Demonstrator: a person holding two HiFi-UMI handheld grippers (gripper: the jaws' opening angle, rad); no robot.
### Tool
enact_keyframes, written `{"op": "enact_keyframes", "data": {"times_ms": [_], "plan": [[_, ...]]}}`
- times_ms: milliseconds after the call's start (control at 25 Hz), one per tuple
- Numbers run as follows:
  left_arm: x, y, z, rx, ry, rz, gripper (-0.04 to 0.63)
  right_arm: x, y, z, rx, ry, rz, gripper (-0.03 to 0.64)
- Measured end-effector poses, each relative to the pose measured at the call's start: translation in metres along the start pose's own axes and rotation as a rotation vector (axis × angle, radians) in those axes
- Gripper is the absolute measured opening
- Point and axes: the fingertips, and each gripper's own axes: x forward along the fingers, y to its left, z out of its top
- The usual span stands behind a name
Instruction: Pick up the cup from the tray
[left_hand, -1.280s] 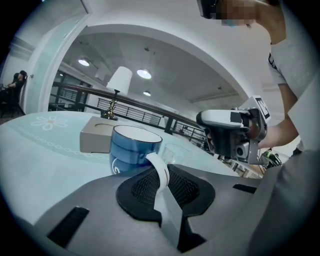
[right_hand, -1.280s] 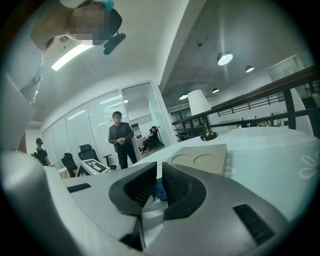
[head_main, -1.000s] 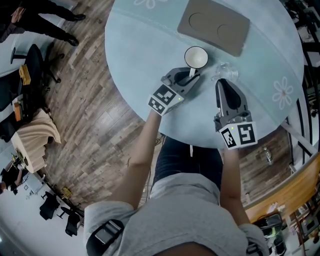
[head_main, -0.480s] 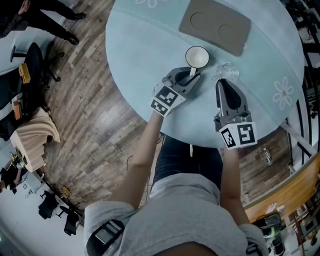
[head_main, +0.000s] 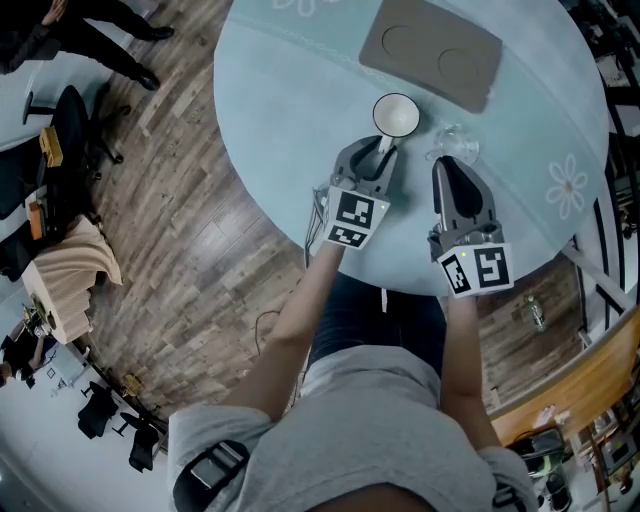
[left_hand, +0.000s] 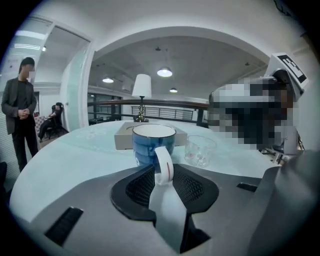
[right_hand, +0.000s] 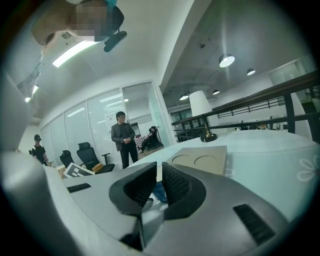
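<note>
The cup (head_main: 394, 115), blue outside and white inside, stands on the pale blue table, apart from the brown tray (head_main: 430, 50) behind it. My left gripper (head_main: 380, 148) points at it, jaws opening. In the left gripper view the white handle (left_hand: 163, 165) stands between the pads (left_hand: 141, 184) without being pressed, and the cup (left_hand: 153, 143) sits upright just ahead. My right gripper (head_main: 447, 165) rests to the right with its tips by a clear glass (head_main: 450, 143). In the right gripper view its jaws (right_hand: 159, 184) are shut with nothing in them.
The tray (right_hand: 200, 160) has two round recesses, both bare. The glass (left_hand: 199, 150) stands right of the cup. The round table's near edge (head_main: 400, 285) is close to the person's body. People and office chairs stand on the wood floor at the far left.
The left gripper's rear has swung right, so it now points straighter at the cup. Its jaws have spread off the handle. The right gripper, cup and glass have stayed put.
</note>
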Motion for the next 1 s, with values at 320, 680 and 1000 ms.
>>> {"op": "enact_keyframes", "data": {"times_ms": [320, 680, 1000], "plan": [[-0.011, 0.007, 0.009, -0.100, -0.028, 0.104, 0.123, 0.001, 0.001, 0.002, 0.004, -0.012, -0.011, 0.034], [-0.042, 0.017, 0.067, -0.142, -0.130, 0.148, 0.025, 0.000, -0.002, 0.017, -0.014, -0.030, -0.027, 0.033], [-0.049, 0.009, 0.118, -0.128, -0.203, 0.112, 0.008, 0.003, -0.008, 0.032, -0.026, -0.023, -0.076, 0.012]]}}
